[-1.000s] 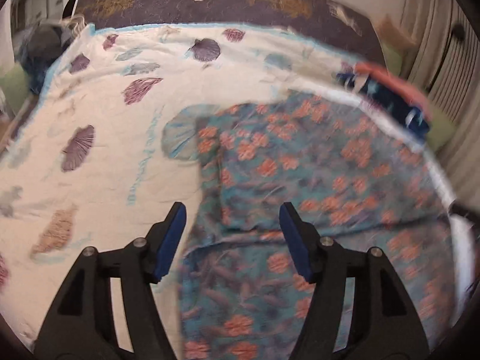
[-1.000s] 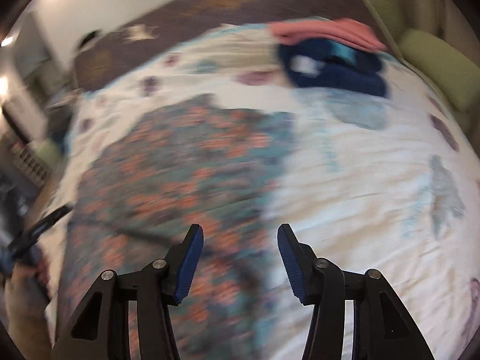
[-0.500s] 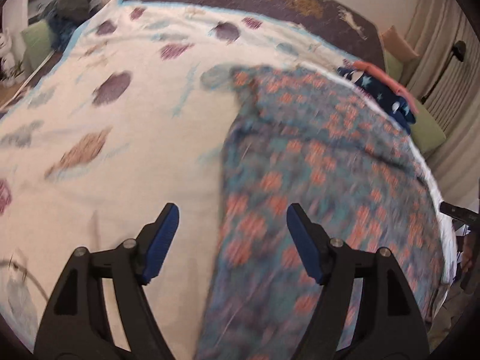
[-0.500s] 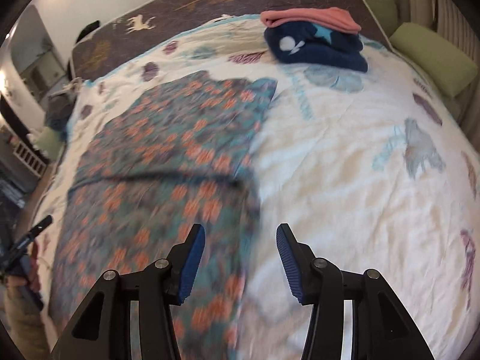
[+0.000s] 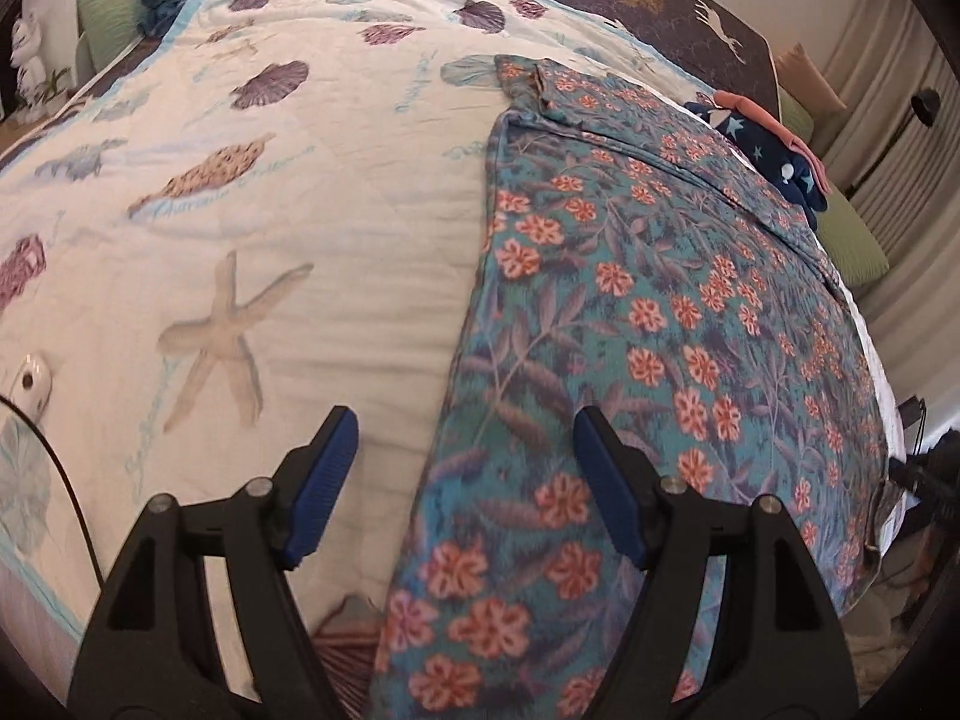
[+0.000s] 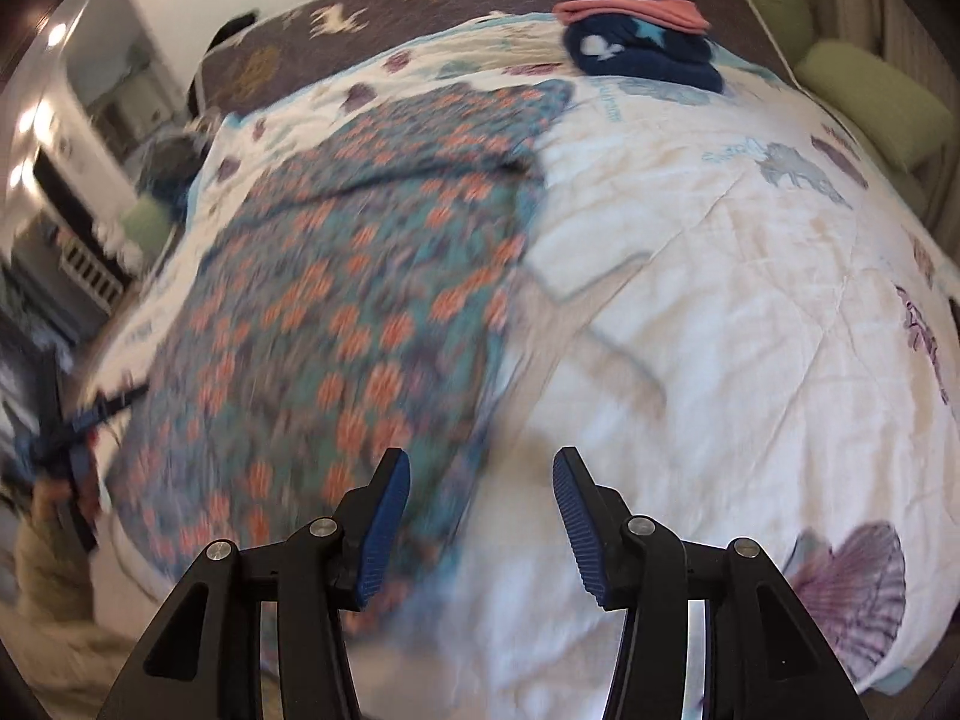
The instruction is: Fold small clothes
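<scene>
A teal garment with orange flowers point(image 5: 648, 312) lies spread on the white seashell-print bedspread point(image 5: 288, 192), its far part folded over. My left gripper point(image 5: 465, 486) is open and empty, above the garment's near left edge. In the right wrist view the same garment point(image 6: 360, 276) is blurred and lies left of centre. My right gripper point(image 6: 480, 525) is open and empty, above the garment's near right edge and the bedspread point(image 6: 750, 300).
A stack of folded clothes, navy with stars under pink point(image 6: 642, 36), sits at the far side of the bed and also shows in the left wrist view point(image 5: 774, 144). Green pillows point(image 6: 870, 102) lie beyond. A small white device with a cable point(image 5: 27, 384) lies at the left.
Both grippers have pulled back toward the near end of the garment, still open. The garment now shows at full length; the right wrist view is blurred from motion.
</scene>
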